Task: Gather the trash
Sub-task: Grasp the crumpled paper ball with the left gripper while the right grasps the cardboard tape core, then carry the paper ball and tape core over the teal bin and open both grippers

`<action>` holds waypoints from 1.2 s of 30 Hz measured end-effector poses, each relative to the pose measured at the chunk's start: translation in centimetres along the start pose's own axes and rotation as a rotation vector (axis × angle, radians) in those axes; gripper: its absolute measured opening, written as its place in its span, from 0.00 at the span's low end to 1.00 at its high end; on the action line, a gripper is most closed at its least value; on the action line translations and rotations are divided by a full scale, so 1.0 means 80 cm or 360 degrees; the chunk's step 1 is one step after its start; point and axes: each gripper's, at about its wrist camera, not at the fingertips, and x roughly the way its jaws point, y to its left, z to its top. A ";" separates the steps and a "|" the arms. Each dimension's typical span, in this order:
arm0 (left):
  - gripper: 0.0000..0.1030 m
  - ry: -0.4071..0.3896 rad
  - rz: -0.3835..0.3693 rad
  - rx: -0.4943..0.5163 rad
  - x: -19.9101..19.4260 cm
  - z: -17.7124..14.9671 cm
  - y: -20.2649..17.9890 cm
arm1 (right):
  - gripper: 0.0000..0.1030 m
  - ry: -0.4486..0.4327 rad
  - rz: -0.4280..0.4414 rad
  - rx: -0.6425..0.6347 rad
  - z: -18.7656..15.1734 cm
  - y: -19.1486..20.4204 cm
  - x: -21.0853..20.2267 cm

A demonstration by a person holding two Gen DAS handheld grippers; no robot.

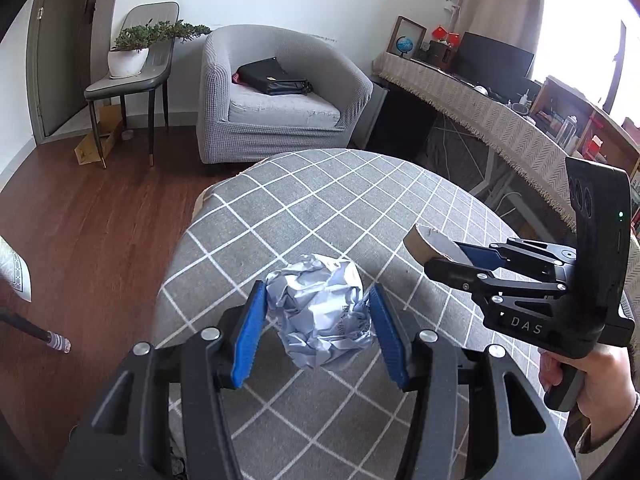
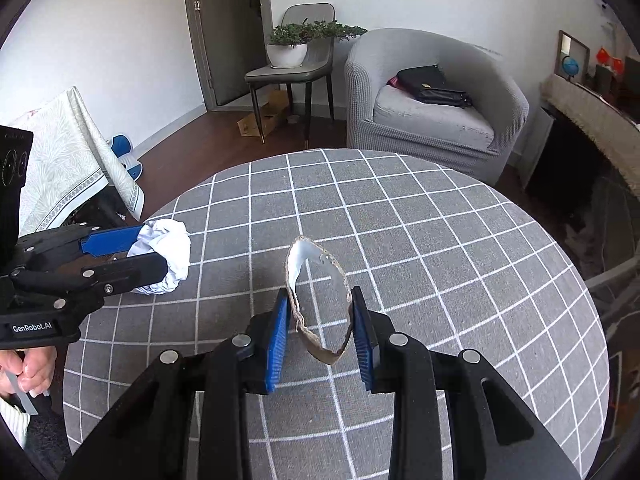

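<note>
Each fisheye rides its hand-held gripper, angled down along the fingers, close over the desk (image 1: 320,200), both facing the armchair (image 2: 432,96), each catching the other gripper beside it

place: home living room | evidence: grey armchair (image 2: 436,96) with black handbag (image 2: 434,85) | potted plant (image 2: 298,42) on chair (image 2: 296,68) | wood floor (image 1: 92,216) | door (image 2: 228,28)

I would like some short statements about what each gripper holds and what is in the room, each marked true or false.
1. The left gripper holds a crumpled paper ball. True.
2. The right gripper is empty. False: its jaws squeeze a flattened cardboard tube.
3. A black bag lies on the grey armchair. True.
4. The potted plant stands on the floor. False: it stands on a chair.
5. The tablecloth is plain white. False: grey with white grid lines.
</note>
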 end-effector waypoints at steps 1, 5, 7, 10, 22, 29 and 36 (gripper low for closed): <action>0.53 -0.0003 0.0007 0.0004 -0.007 -0.004 0.001 | 0.29 0.0000 0.0006 0.0004 -0.004 0.004 -0.002; 0.53 -0.0009 0.0018 0.0009 -0.030 -0.023 0.005 | 0.29 -0.0017 0.0031 0.0022 -0.017 0.025 -0.014; 0.53 -0.0005 0.0029 0.0018 -0.040 -0.035 0.007 | 0.29 -0.0034 0.0045 0.0026 -0.023 0.038 -0.020; 0.53 0.0008 0.0049 0.0036 -0.055 -0.053 0.011 | 0.29 -0.0054 0.0068 0.0031 -0.033 0.059 -0.033; 0.53 0.0011 0.0149 0.0061 -0.136 -0.117 0.055 | 0.29 -0.0122 0.0240 0.0079 -0.058 0.147 -0.063; 0.54 0.0012 0.0201 0.0015 -0.170 -0.141 0.096 | 0.29 -0.0109 0.0268 0.0023 -0.063 0.201 -0.055; 0.54 0.0071 0.0251 -0.0025 -0.179 -0.170 0.139 | 0.30 -0.0095 0.0320 -0.0038 -0.063 0.246 -0.045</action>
